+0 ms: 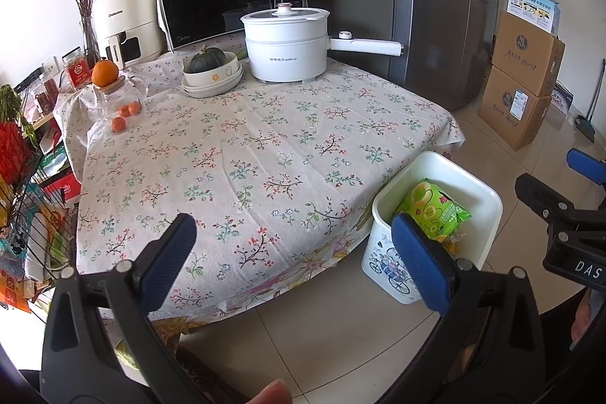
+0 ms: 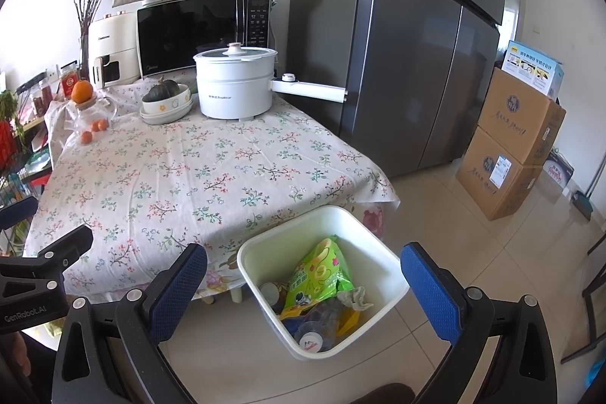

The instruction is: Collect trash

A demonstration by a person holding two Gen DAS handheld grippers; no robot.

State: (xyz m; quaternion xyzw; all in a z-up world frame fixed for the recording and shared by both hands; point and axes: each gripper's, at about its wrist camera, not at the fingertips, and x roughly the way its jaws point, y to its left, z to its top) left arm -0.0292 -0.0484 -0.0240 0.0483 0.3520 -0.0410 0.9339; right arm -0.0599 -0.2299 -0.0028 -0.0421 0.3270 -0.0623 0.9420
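Trash sits in the white bin on the floor just beside the table; both tongs, left and right, hang released and empty. Best scan the tabletop for leftovers before finishing

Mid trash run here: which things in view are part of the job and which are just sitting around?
Job:
white square trash bin on the floor
green snack bag inside it
crumpled grey tissue inside it
clear plastic bottle inside it

Bystanders:
white electric pot
dark green pumpkin in a cream bowl
black microwave
brown cardboard boxes
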